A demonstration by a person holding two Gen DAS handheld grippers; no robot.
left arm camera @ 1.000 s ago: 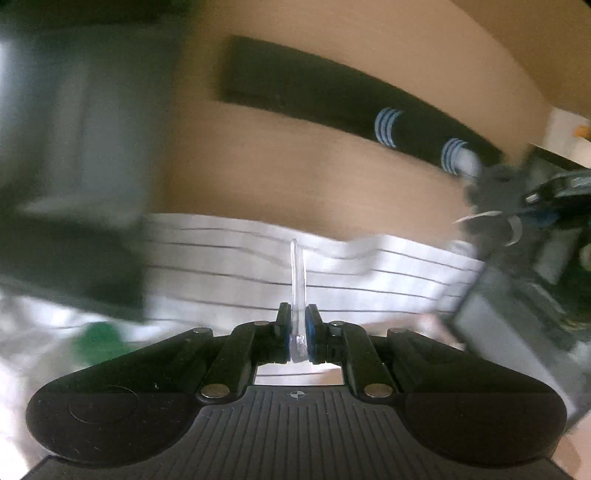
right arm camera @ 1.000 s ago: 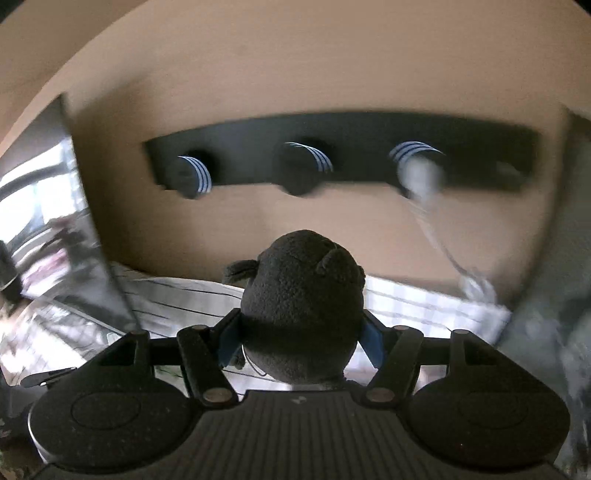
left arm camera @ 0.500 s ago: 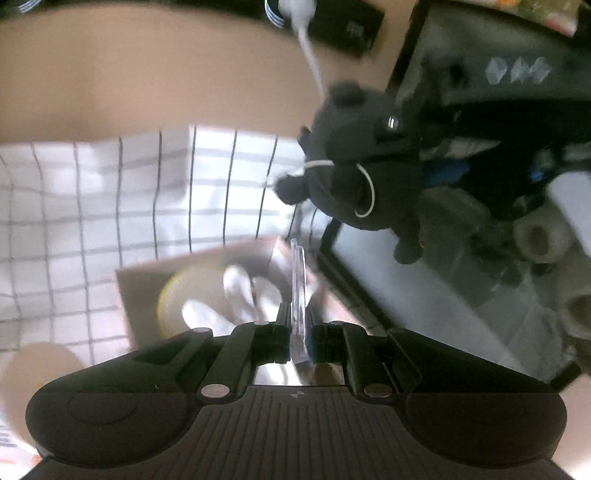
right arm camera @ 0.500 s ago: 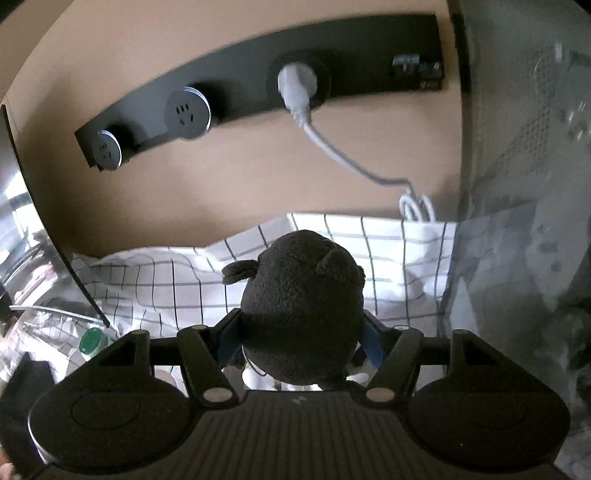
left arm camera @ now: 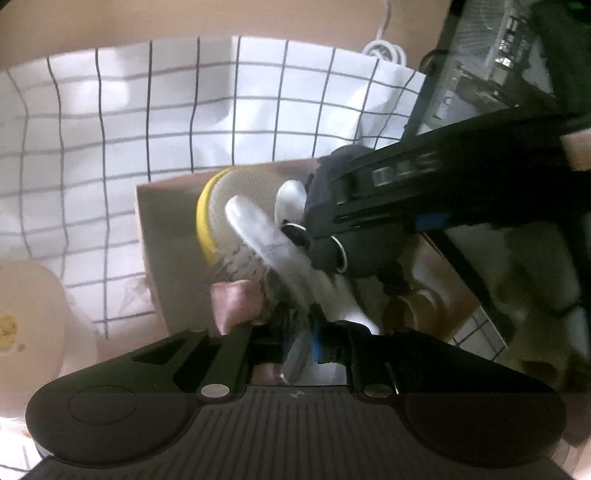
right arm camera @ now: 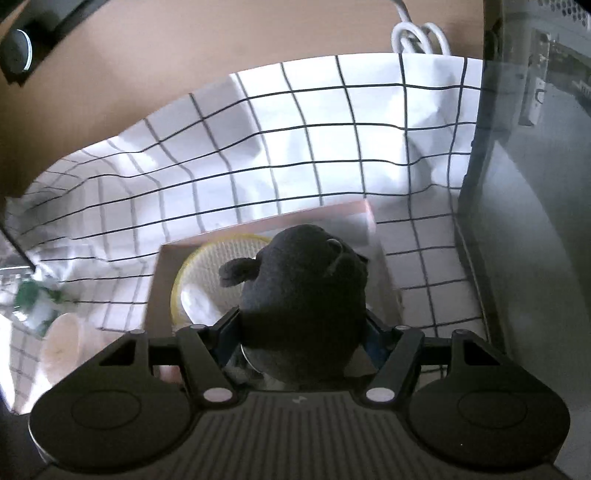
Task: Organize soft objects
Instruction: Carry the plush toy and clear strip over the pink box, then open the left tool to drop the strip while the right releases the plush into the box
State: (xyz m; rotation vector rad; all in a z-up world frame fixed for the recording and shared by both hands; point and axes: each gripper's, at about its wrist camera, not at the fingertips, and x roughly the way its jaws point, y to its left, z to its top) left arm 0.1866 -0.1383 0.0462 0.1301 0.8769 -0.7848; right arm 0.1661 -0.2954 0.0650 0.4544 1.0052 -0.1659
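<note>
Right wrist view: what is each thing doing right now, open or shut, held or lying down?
Dark plush toy: gripped, hanging over the box.
Right hand-held gripper: shut on the dark plush toy.
Left hand-held gripper: jaws opening, clear strip between them.
Box: open, no lid on it.
Yellow-rimmed pad: lying inside the box.
Checked cloth: spread out, wrinkled.
White cable: coiled.

a dark plush toy is clamped between the pads of the right gripper, over a shallow pink box. inside the box, left of the toy, a yellow-rimmed round item is seen. the box is set on a white checked cloth.
</note>
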